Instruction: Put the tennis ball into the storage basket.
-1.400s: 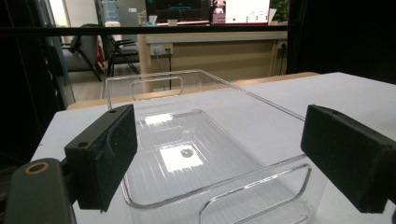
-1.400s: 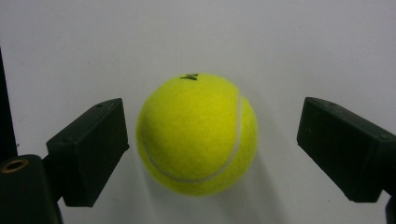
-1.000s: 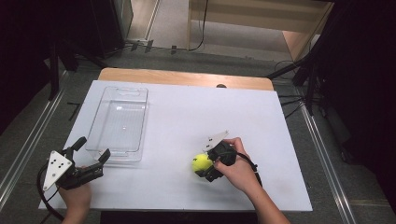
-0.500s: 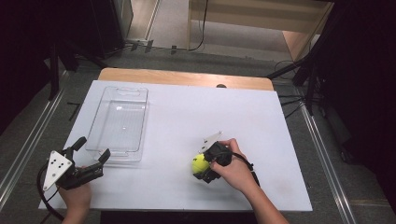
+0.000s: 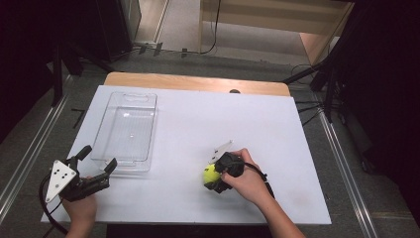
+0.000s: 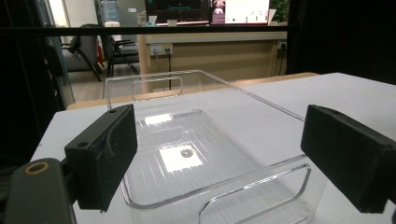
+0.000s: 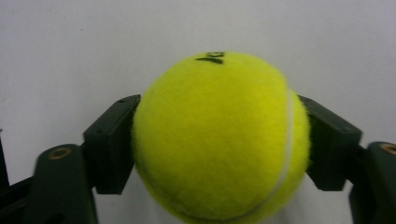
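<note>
Right tool [image 5: 214, 177] low over white surface [image 5: 277, 129], near front edge, pointing left; jaws have just been closing, now clamped on both sides of yellow tennis ball [image 5: 211, 174], ball resting on surface. Right hand [image 5: 247, 181] wraps tool body, forearm entering from bottom. Left tool [image 5: 96, 168] at front-left corner, jaws spread apart, aimed at clear tray [image 5: 126, 130]

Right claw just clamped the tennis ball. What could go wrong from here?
1. The right claw has just closed on the tennis ball; its pads press a round, fuzzy surface, so the ball might slip out when lifted.
2. The clear bin is light and unheld; the left claw is open beside it, so a dropped ball may shift it.
</note>
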{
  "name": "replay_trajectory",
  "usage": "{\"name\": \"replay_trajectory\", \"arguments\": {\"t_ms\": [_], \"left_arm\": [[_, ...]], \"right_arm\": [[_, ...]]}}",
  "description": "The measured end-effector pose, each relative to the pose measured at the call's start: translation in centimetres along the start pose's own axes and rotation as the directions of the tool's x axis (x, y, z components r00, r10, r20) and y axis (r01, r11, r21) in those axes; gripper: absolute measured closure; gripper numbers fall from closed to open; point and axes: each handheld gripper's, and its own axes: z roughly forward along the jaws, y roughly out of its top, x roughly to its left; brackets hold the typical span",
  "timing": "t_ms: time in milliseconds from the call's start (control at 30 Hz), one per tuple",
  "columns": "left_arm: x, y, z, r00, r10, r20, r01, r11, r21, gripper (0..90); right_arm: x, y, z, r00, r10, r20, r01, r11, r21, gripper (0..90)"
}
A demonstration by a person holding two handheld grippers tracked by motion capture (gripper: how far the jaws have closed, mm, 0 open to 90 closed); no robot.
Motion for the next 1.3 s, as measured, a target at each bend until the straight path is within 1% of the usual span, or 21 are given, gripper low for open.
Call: {"name": "replay_trajectory", "arguments": {"t_ms": [67, 200, 233, 267, 300, 400, 533, 600, 700, 733, 767, 833, 900, 933, 967, 1033, 1067, 1100, 1133, 1200, 1300], "left_arm": [[0.0, 0.0, 0.0, 1.0, 0.0, 0.0, 0.0, 1.0, 0.001, 11.3], [0.0, 0.0, 0.0, 1.0, -0.001, 0.0, 0.001, 1.0, 0.0, 11.3], [0.0, 0.0, 0.0, 1.0, -0.001, 0.001, 0.001, 1.0, 0.0, 11.3], [0.0, 0.0, 0.0, 1.0, -0.001, 0.001, 0.001, 1.0, -0.001, 11.3], [0.0, 0.0, 0.0, 1.0, -0.001, 0.001, 0.001, 1.0, -0.001, 11.3], [0.0, 0.0, 0.0, 1.0, 0.0, 0.001, 0.0, 1.0, 0.0, 11.3], [0.0, 0.0, 0.0, 1.0, -0.001, 0.002, 0.001, 1.0, -0.001, 11.3], [0.0, 0.0, 0.0, 1.0, -0.001, 0.002, 0.001, 1.0, -0.001, 11.3], [0.0, 0.0, 0.0, 1.0, -0.001, 0.002, 0.001, 1.0, 0.0, 11.3], [0.0, 0.0, 0.0, 1.0, -0.002, 0.003, 0.002, 1.0, -0.001, 11.3], [0.0, 0.0, 0.0, 1.0, -0.001, 0.003, 0.001, 1.0, -0.001, 11.3], [0.0, 0.0, 0.0, 1.0, -0.002, 0.003, 0.002, 1.0, -0.002, 11.3], [0.0, 0.0, 0.0, 1.0, -0.002, 0.003, 0.002, 1.0, -0.002, 11.3], [0.0, 0.0, 0.0, 1.0, -0.002, 0.003, 0.002, 1.0, -0.001, 11.3], [0.0, 0.0, 0.0, 1.0, -0.003, 0.003, 0.003, 1.0, -0.002, 11.3], [0.0, 0.0, 0.0, 1.0, -0.003, 0.003, 0.003, 1.0, -0.002, 11.3], [0.0, 0.0, 0.0, 1.0, -0.004, 0.003, 0.004, 1.0, -0.002, 11.3], [0.0, 0.0, 0.0, 1.0, -0.004, 0.003, 0.004, 1.0, -0.002, 11.3], [0.0, 0.0, 0.0, 1.0, -0.004, 0.003, 0.004, 1.0, -0.003, 11.3], [0.0, 0.0, 0.0, 1.0, -0.004, 0.004, 0.004, 1.0, -0.002, 11.3], [0.0, 0.0, 0.0, 1.0, -0.004, 0.003, 0.004, 1.0, -0.001, 11.3]], "right_arm": [[0.0, 0.0, -0.1, 1.0, 0.006, 0.0, -0.006, 1.0, 0.001, 23.2], [0.0, 0.0, -0.2, 0.9998, -0.017, 0.004, 0.017, 1.0, -0.002, 23.5], [-0.1, 0.0, -0.2, 0.9998, -0.016, -0.007, 0.016, 1.0, -0.006, 23.5], [-0.1, 0.0, -0.2, 0.9998, -0.016, -0.007, 0.016, 1.0, -0.006, 23.5], [0.0, 0.0, -0.3, 1.0, -0.002, -0.008, 0.002, 1.0, -0.008, 23.5], [-0.1, 0.1, -0.5, 0.9998, -0.017, -0.004, 0.017, 1.0, -0.013, 23.5], [0.0, 0.4, -0.8, 0.9997, -0.022, -0.005, 0.022, 1.0, -0.021, 23.5], [0.1, 0.5, -1.0, 0.9999, -0.012, -0.004, 0.012, 1.0, -0.015, 23.5], [0.1, 0.8, -1.2, 0.9997, -0.023, -0.004, 0.022, 1.0, -0.02, 23.5], [0.1, 0.9, -1.3, 0.9997, -0.02, -0.01, 0.02, 1.0, -0.021, 23.5], [0.0, 1.0, -1.5, 0.9995, -0.032, -0.001, 0.032, 0.999, -0.025, 23.6], [0.0, 1.2, -1.7, 0.9998, -0.021, 0.002, 0.021, 0.999, -0.025, 23.5], [-0.1, 1.5, -1.9, 0.9995, -0.033, 0.0, 0.033, 0.999, -0.032, 23.5], [-0.1, 1.6, -2.0, 0.9996, -0.027, 0.001, 0.027, 0.999, -0.03, 23.5], [-0.2, 1.8, -2.1, 0.9991, -0.042, -0.005, 0.042, 0.998, -0.037, 23.5], [-0.2, 2.0, -2.3, 0.9995, -0.03, -0.01, 0.03, 0.999, -0.037, 23.5], [-0.3, 2.2, -2.4, 0.9992, -0.04, -0.007, 0.04, 0.998, -0.04, 23.5], [-0.2, 2.3, -2.5, 0.9994, -0.035, -0.008, 0.034, 0.999, -0.038, 23.5], [-0.3, 2.4, -2.5, 0.9989, -0.044, -0.013, 0.044, 0.998, -0.04, 23.6], [-0.3, 2.7, -2.7, 0.9992, -0.038, -0.015, 0.037, 0.999, -0.038, 23.6], [-0.4, 3.2, -2.9, 0.9986, -0.046, -0.027, 0.045, 0.998, -0.043, 23.7]]}}
